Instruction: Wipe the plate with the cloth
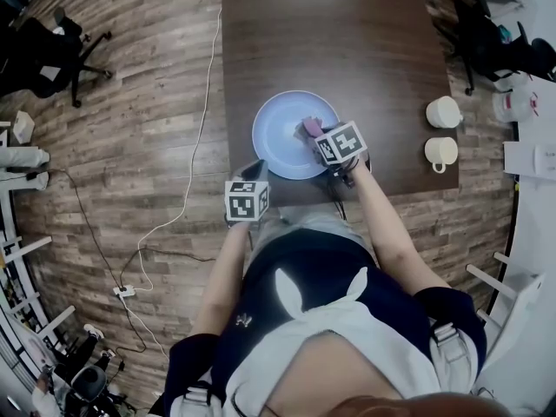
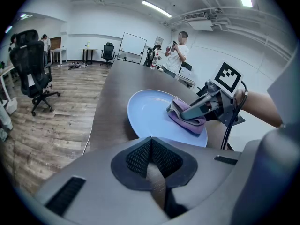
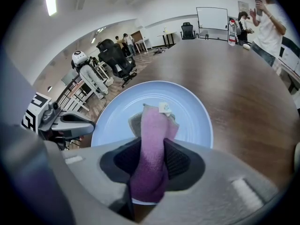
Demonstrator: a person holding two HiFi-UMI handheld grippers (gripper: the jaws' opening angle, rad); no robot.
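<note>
A pale blue plate (image 1: 282, 137) lies near the front edge of the dark wooden table (image 1: 347, 33). My right gripper (image 3: 152, 161) is shut on a folded purple cloth (image 3: 153, 139). The cloth's free end, with a small white tag, rests on the plate (image 3: 187, 111), toward its right side. In the left gripper view the right gripper (image 2: 187, 112) presses the cloth (image 2: 190, 124) against the plate (image 2: 145, 114). My left gripper (image 2: 151, 139) hovers just short of the plate's near rim, its jaws shut with nothing between them. It also shows as the left gripper (image 3: 70, 123) beside the plate.
Two cream mugs (image 1: 443, 111) (image 1: 441, 152) stand at the table's right edge. A person (image 2: 178, 53) stands at the far end of the table. Black office chairs (image 1: 52, 55) and a white cable (image 1: 200, 137) are on the wood floor to the left.
</note>
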